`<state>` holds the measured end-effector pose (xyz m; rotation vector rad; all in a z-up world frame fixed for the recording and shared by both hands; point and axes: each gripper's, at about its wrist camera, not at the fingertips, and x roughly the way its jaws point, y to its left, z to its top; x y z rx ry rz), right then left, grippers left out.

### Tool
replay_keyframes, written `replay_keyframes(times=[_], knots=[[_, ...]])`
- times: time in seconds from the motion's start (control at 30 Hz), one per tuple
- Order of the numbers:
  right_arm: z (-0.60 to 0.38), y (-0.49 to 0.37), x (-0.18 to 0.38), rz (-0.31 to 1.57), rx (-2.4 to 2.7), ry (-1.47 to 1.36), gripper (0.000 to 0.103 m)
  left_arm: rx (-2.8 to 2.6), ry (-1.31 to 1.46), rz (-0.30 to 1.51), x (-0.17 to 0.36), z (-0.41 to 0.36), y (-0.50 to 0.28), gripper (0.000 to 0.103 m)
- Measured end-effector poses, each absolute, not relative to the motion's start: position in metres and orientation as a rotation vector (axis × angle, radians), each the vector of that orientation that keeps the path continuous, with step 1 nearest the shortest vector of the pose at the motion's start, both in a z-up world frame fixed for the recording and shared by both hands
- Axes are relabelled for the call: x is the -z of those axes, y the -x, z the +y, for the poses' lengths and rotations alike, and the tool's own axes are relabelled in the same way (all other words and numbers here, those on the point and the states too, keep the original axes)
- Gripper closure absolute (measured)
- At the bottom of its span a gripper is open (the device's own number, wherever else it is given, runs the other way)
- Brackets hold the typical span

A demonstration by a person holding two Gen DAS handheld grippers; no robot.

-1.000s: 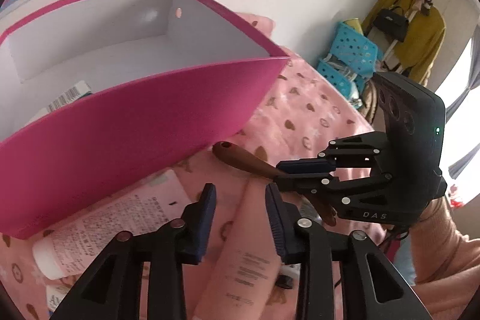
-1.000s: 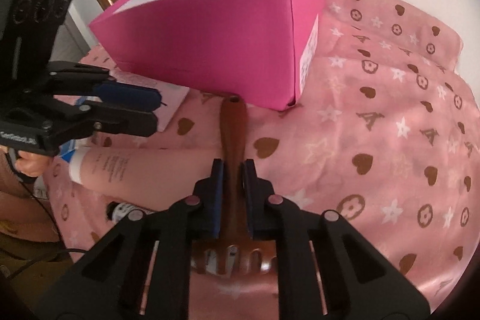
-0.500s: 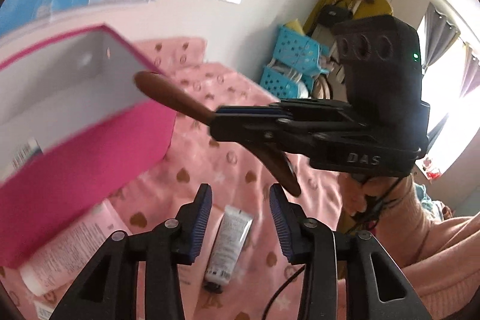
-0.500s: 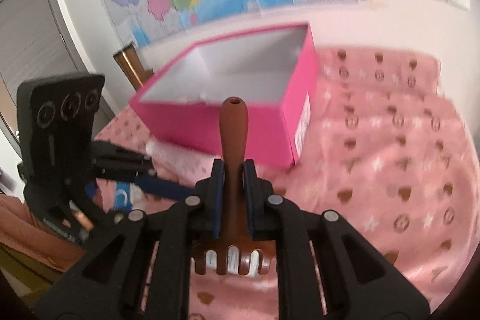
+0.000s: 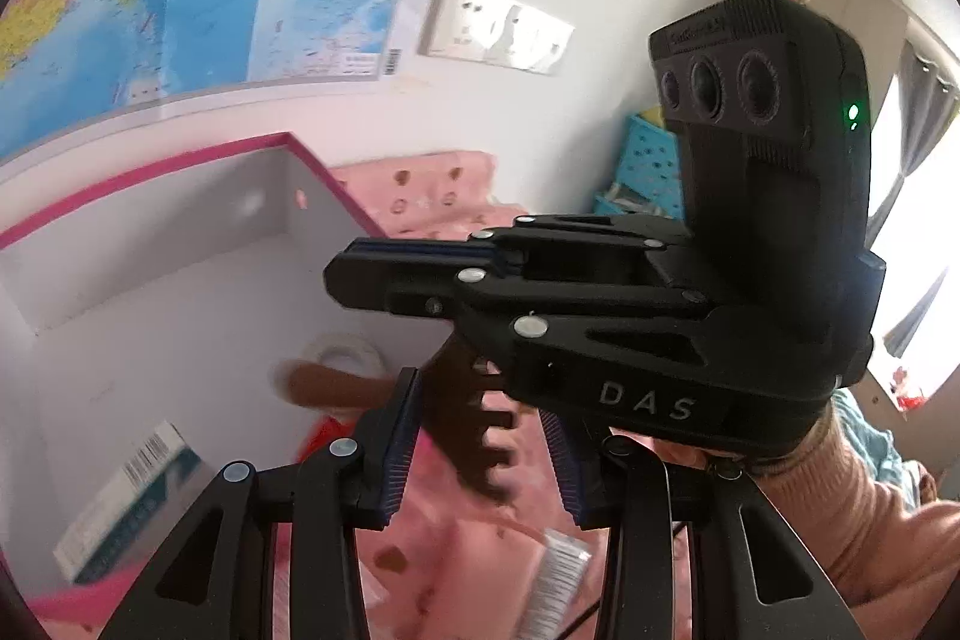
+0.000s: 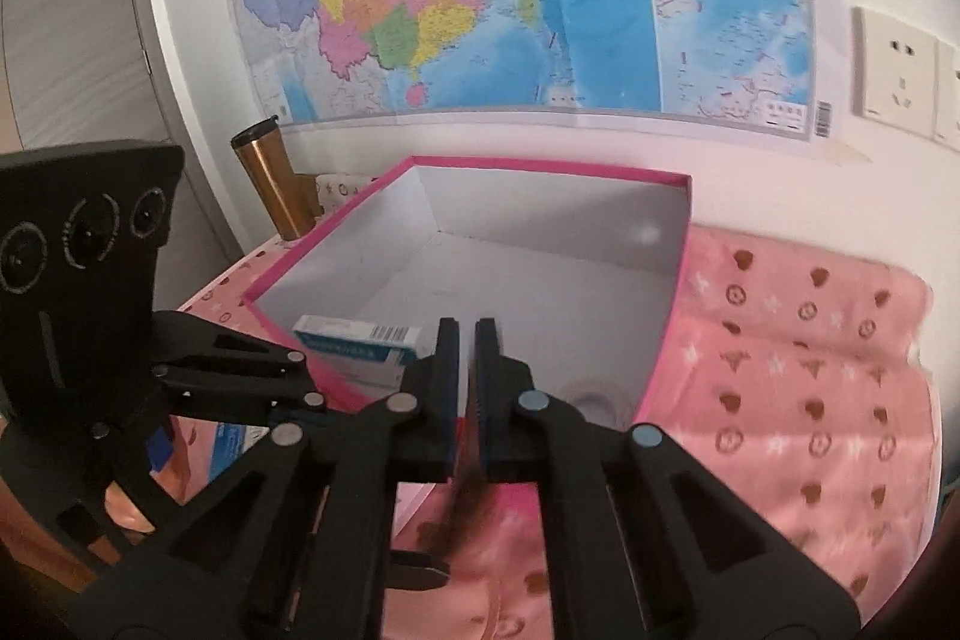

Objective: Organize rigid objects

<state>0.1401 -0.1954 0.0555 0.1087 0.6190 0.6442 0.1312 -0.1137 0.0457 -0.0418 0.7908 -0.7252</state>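
**Comb lifted off the cloth and now over the box**

A second ago the brown comb (image 5: 336, 391) lay on the pink cloth (image 6: 810, 370) in front of the pink box (image 6: 540, 163), pinched by its handle. Both views now look down into the box's white inside. In the left wrist view the comb is a blurred shape at lower centre, with its handle over the box floor and its teeth toward the lower right.

The right tongs (image 6: 468, 325) are pressed together, and nothing shows between their tips. The handle no longer sticks out ahead of them as it did. Only a brown smear shows low down near the roots of the fingers, so I cannot tell whether they are still nipping the comb or it has slipped free.

The left tongs (image 5: 477, 394) have spread slightly in the last second. The comb's toothed end appears between them, but they are not pressing on it.

A white-and-teal carton (image 6: 360, 337) already lies in the box. The comb looks close to joining it.
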Motion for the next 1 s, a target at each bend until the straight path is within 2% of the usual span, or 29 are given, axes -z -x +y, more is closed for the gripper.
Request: replay_keyframes(times=[0.13, 0.4, 0.47, 0.67, 0.77, 1.0], knots=[[-0.206, -0.153, -0.050, 0.629, -0.598, -0.161, 0.097, 0.680, 0.079, 0.827, -0.031, -0.102, -0.145, 0.065], [-0.236, -0.129, -0.042, 0.616, -0.555, -0.243, 0.093, 0.628, 0.054, 0.769, -0.027, -0.086, -0.125, 0.063], [-0.239, -0.120, -0.042, 0.611, -0.545, -0.243, 0.084, 0.624, 0.058, 0.776, -0.027, -0.085, -0.126, 0.062], [-0.243, -0.095, -0.039, 0.605, -0.557, -0.266, 0.076, 0.621, 0.057, 0.754, -0.030, -0.082, -0.119, 0.062], [-0.242, -0.083, -0.035, 0.614, -0.579, -0.273, 0.068, 0.626, 0.053, 0.721, -0.037, -0.079, -0.105, 0.057], [-0.235, -0.057, -0.013, 0.681, -0.609, -0.280, 0.063, 0.625, 0.067, 0.708, -0.036, -0.066, -0.070, 0.052]])
